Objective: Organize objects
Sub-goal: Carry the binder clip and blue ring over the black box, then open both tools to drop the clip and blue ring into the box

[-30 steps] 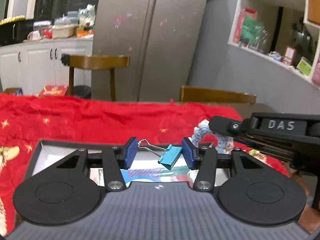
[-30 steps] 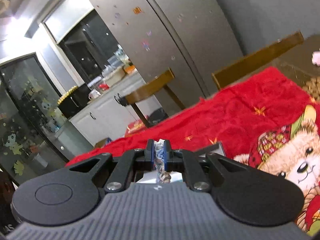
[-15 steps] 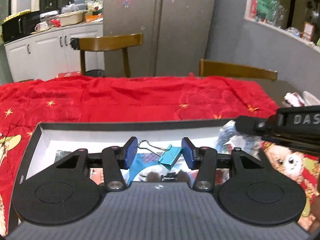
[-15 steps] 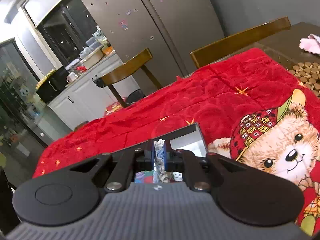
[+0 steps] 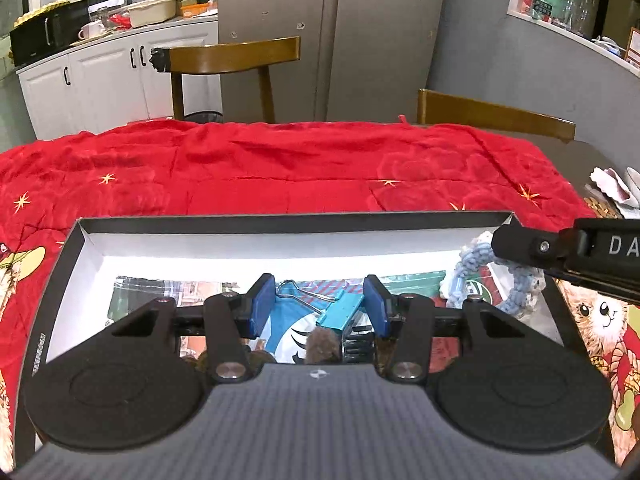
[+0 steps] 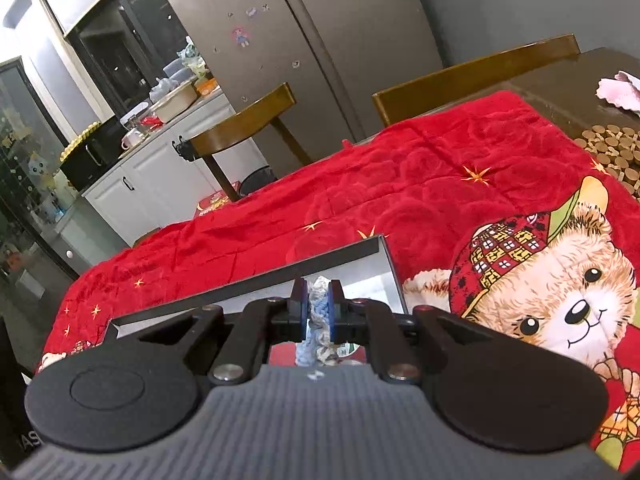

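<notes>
My left gripper (image 5: 319, 308) is shut on a teal binder clip (image 5: 338, 313), held slantwise between the blue pads above the open black box (image 5: 280, 220) with a white inside. My right gripper (image 6: 318, 307) is shut on a blue and white braided rope ring (image 6: 318, 322), which hangs over the box's right end (image 6: 390, 264). In the left wrist view the ring (image 5: 476, 258) dangles from the right gripper's black body (image 5: 560, 246). Printed cards and small items lie in the box under the clip.
A red blanket (image 5: 280, 164) with a bear print (image 6: 560, 296) covers the table. Wooden discs (image 6: 612, 148) and a pink cloth (image 6: 620, 88) lie at the far right. Two wooden chairs (image 5: 236, 60) stand beyond the table, before a fridge (image 5: 332, 20).
Both grippers have tilted down and moved over the box, so its inside shows now. The clip and the rope ring stay gripped.
</notes>
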